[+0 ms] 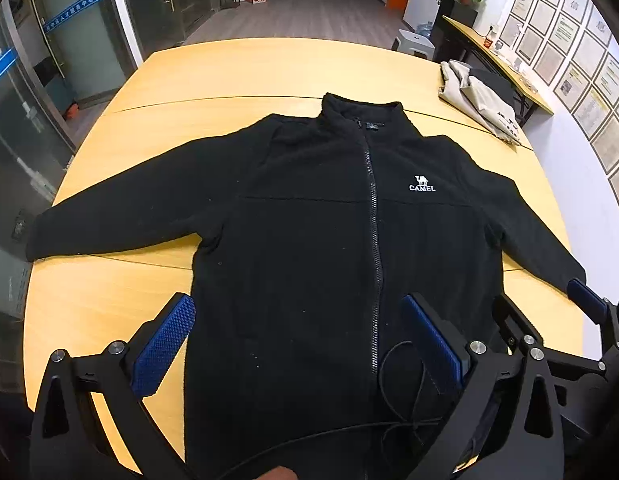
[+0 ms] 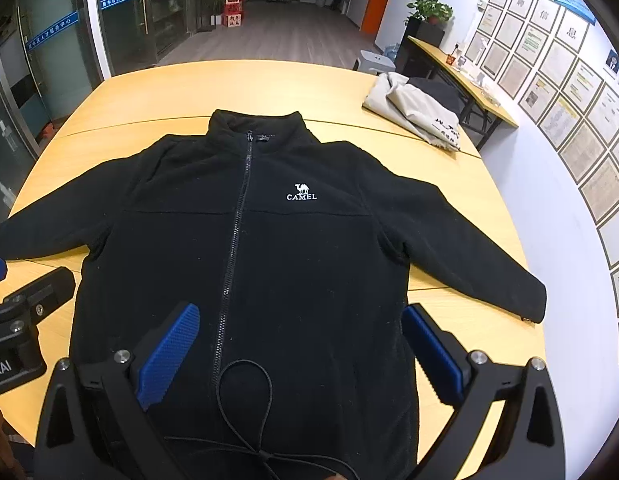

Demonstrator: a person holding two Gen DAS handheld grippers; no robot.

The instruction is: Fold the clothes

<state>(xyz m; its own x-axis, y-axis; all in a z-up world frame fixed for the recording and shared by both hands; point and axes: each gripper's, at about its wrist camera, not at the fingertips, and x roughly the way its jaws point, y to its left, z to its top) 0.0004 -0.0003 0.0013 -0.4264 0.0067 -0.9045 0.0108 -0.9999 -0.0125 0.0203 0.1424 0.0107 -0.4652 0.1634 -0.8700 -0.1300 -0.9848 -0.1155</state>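
Observation:
A black zip-up fleece jacket [image 1: 309,220] with a white CAMEL logo lies flat and face up on the wooden table [image 1: 237,68], collar away from me, both sleeves spread out to the sides. It also shows in the right wrist view [image 2: 269,240]. My left gripper [image 1: 305,340] is open, hovering above the jacket's lower hem, left of the zipper. My right gripper [image 2: 305,344] is open above the hem, right of the zipper. It shows in the left wrist view [image 1: 549,308] at the right edge. A thin black cord loop [image 2: 245,396] lies on the hem.
A folded grey garment [image 1: 477,100] lies on the table's far right corner, also in the right wrist view [image 2: 417,108]. A side table [image 2: 465,80] stands along the right wall with framed papers. Glass partitions stand at the left.

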